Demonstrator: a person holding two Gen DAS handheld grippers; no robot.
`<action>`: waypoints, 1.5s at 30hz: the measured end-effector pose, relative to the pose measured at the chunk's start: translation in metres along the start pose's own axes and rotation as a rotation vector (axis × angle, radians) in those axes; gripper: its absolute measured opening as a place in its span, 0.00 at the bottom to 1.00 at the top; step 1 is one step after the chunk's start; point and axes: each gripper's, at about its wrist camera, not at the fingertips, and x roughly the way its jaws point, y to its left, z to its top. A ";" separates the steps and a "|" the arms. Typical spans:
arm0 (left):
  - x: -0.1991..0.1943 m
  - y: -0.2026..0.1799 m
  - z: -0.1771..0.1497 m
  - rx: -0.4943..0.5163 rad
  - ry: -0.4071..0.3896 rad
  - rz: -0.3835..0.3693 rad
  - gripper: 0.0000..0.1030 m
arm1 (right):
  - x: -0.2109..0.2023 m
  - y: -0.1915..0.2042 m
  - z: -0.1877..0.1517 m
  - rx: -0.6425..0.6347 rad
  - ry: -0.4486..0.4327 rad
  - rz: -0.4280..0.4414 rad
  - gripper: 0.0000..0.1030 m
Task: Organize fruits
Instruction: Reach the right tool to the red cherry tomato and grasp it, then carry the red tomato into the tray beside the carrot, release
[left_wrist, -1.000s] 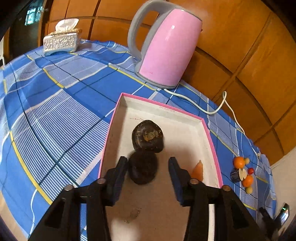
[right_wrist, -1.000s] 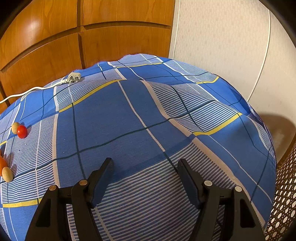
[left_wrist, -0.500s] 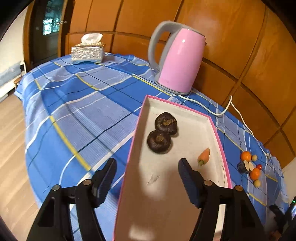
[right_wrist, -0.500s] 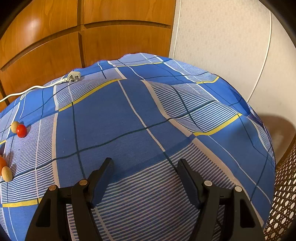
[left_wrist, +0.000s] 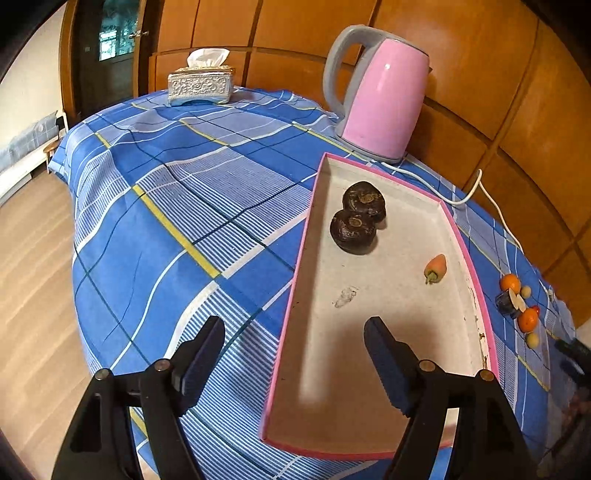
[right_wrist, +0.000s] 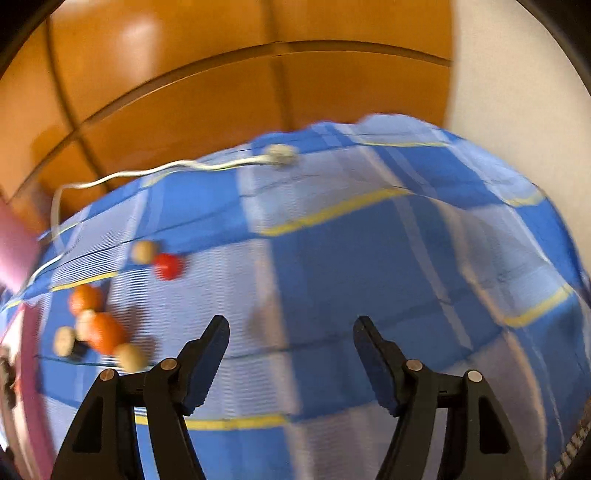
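Pink-rimmed, the tray is my landmark in the left wrist view. My left gripper straddles its near left edge, jaws opening with nothing between them. Two dark round fruits touch near the tray's far end; a small orange fruit lies alone toward its right wall, bare floor around it. Loose fruits sit beyond that wall. In the blurred right wrist view, my right gripper hangs over open tablecloth, empty jaws closing; the loose cluster lies between it and the tray's edge.
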 end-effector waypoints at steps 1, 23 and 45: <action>-0.001 0.001 0.000 -0.004 0.000 0.002 0.76 | 0.005 0.012 0.004 -0.030 0.006 0.028 0.59; -0.001 0.027 -0.009 -0.083 0.024 0.040 0.78 | 0.076 0.103 0.029 -0.278 0.124 0.072 0.24; -0.007 0.024 -0.010 -0.078 0.012 0.008 0.79 | -0.049 0.242 -0.060 -0.676 0.116 0.582 0.24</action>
